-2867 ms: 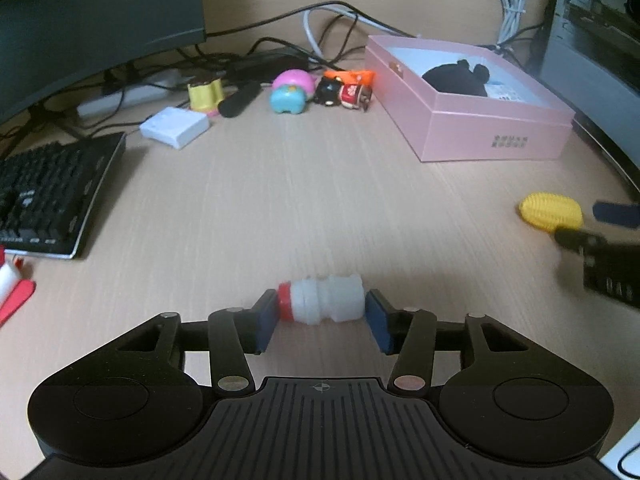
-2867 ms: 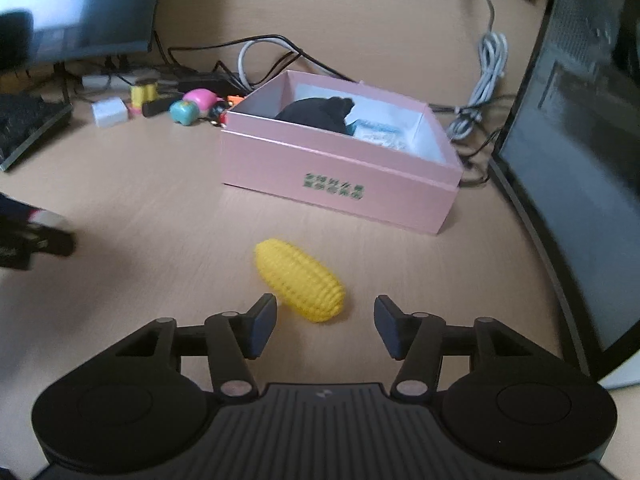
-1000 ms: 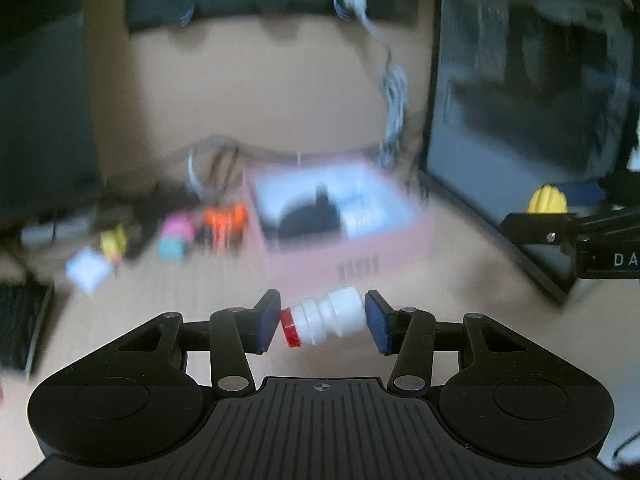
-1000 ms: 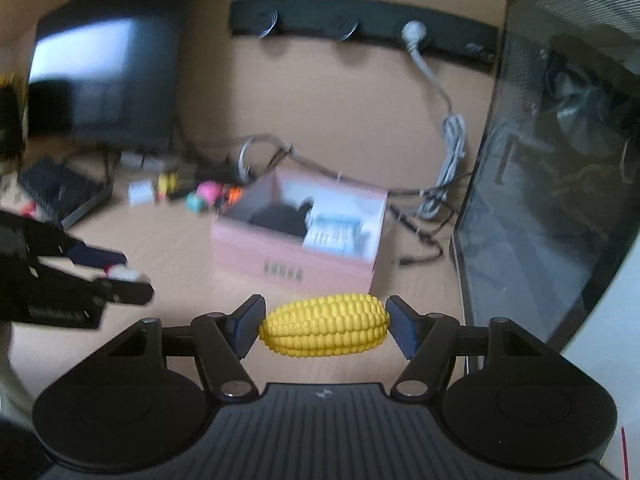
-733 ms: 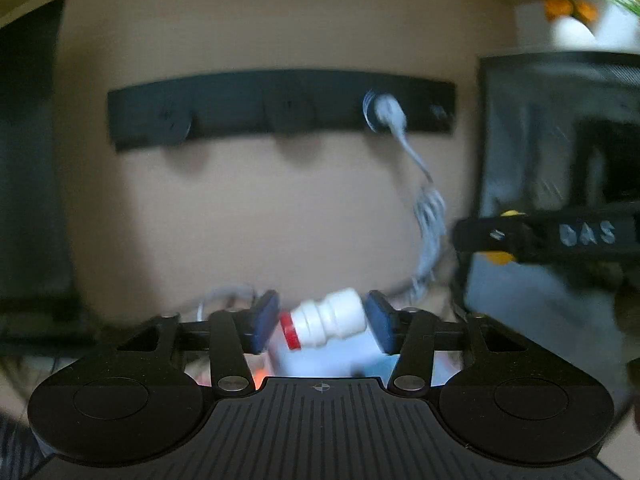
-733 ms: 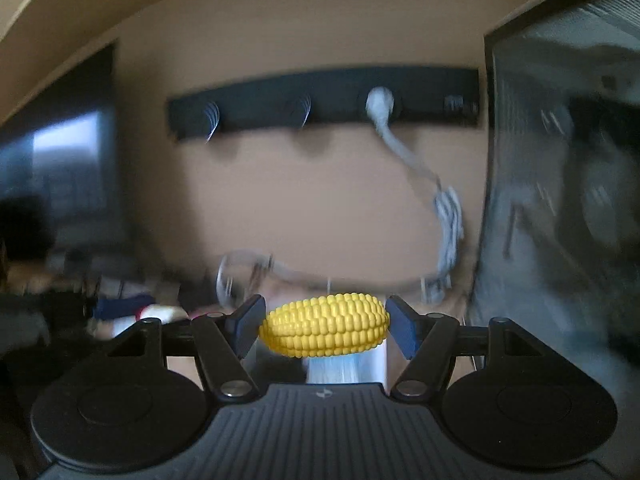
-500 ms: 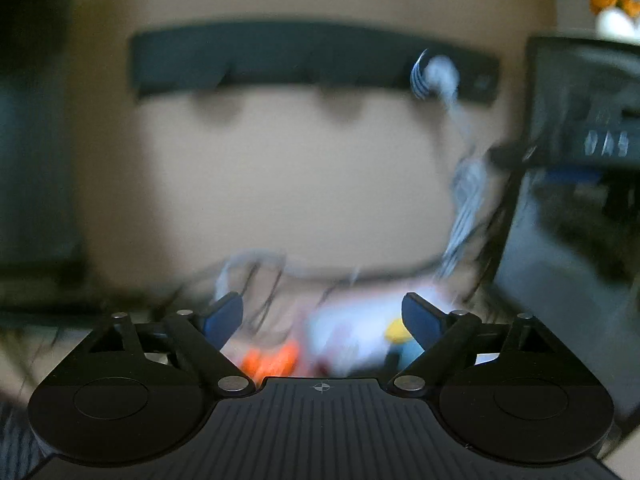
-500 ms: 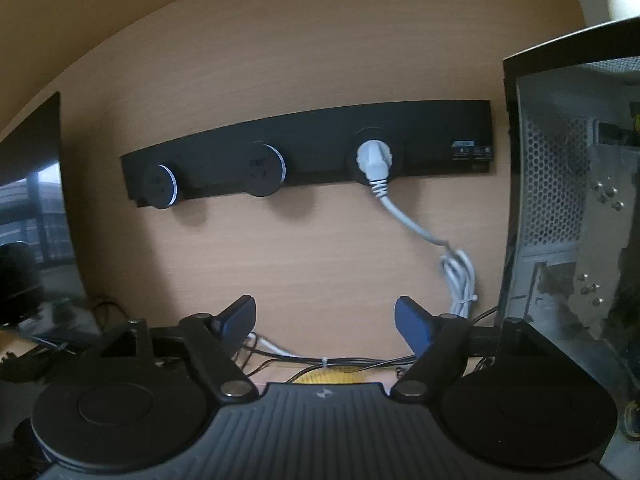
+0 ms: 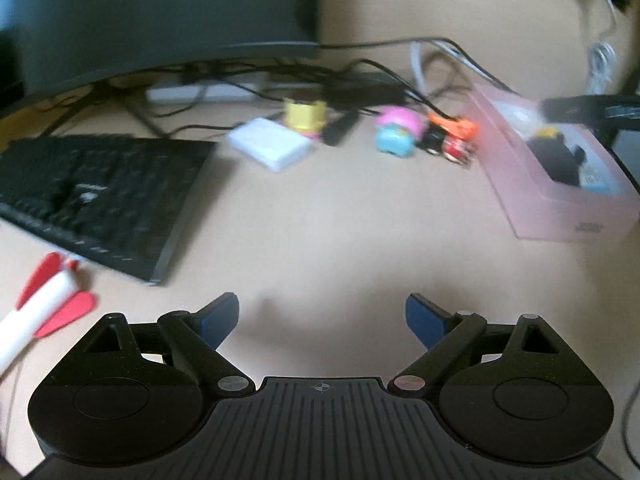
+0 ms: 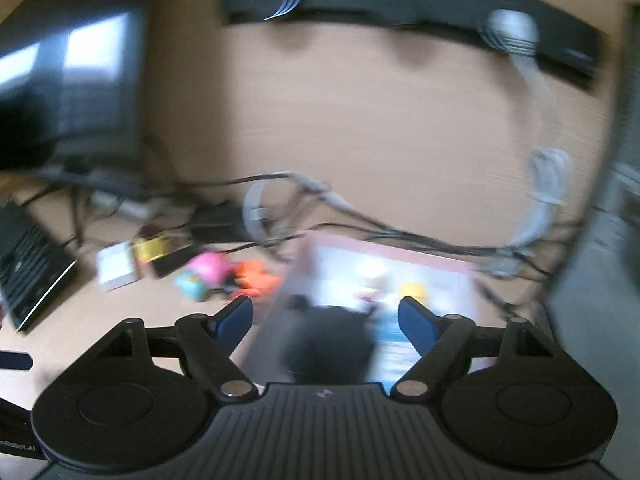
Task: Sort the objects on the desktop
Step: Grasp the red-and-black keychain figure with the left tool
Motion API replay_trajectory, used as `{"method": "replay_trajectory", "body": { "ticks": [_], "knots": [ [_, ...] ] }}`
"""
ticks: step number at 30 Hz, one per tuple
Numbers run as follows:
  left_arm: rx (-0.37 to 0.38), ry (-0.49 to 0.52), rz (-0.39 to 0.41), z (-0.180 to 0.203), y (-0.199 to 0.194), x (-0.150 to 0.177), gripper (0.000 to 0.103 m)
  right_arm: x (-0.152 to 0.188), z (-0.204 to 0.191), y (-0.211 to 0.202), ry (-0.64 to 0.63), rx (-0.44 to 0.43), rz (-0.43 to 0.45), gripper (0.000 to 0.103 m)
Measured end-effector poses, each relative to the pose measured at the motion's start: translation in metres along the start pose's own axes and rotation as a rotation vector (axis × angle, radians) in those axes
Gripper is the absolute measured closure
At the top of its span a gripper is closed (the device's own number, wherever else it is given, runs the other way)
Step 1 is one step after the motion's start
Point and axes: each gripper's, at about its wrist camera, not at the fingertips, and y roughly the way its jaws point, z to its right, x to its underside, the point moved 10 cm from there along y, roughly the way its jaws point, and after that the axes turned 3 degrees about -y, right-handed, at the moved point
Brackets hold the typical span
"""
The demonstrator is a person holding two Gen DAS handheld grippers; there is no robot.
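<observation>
Left view, blurred: a red-and-white rocket toy (image 9: 38, 312) was seen at the far left on the tabletop (image 9: 340, 224), beside a keyboard (image 9: 100, 196). Further right, a white box (image 9: 272, 148), a yellow toy (image 9: 306, 118), a pink-blue toy (image 9: 398, 134) and an orange toy (image 9: 454, 132) were lined up near the cables. The pink box (image 9: 560, 204) stood at the right edge, a black item (image 9: 560, 158) inside. The left gripper (image 9: 322, 322) was held over bare tabletop, fingers spread after just opening, nothing between them.

Right view, heavily blurred: the right gripper (image 10: 325, 320) was over the pink box (image 10: 460, 276), fingers apart, just closing a little, empty. A yellow corn (image 10: 412, 291) lay inside the box.
</observation>
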Motion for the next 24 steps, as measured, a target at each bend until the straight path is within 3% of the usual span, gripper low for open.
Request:
{"method": "replay_trajectory", "body": {
  "ticks": [2, 5, 9, 10, 16, 21, 24],
  "knots": [
    [0.002, -0.025, 0.014, -0.013, -0.003, -0.005, 0.008, -0.011, -0.028, 0.021, -0.043, -0.020, -0.032, 0.051],
    [0.013, -0.063, 0.032, -0.032, -0.014, -0.007, 0.007, -0.029, -0.051, 0.064, -0.004, -0.039, -0.097, 0.059],
    [0.028, -0.097, 0.008, -0.047, -0.014, 0.002, 0.007, -0.049, -0.053, 0.126, 0.126, 0.035, -0.146, 0.058],
    [0.028, -0.098, -0.003, -0.049, -0.012, 0.006, 0.007, -0.049, -0.055, 0.136, 0.139, 0.036, -0.155, 0.053],
    [0.038, -0.104, -0.040, -0.058, -0.008, 0.020, 0.007, -0.038, -0.068, 0.171, 0.071, 0.100, -0.194, 0.039],
    [0.054, -0.092, -0.042, -0.057, -0.004, 0.019, 0.007, -0.025, -0.066, 0.180, 0.107, 0.057, -0.236, 0.041],
    [0.073, -0.074, -0.045, -0.049, 0.000, 0.018, 0.007, -0.011, -0.079, 0.164, 0.154, -0.046, -0.270, 0.044]
  ]
}}
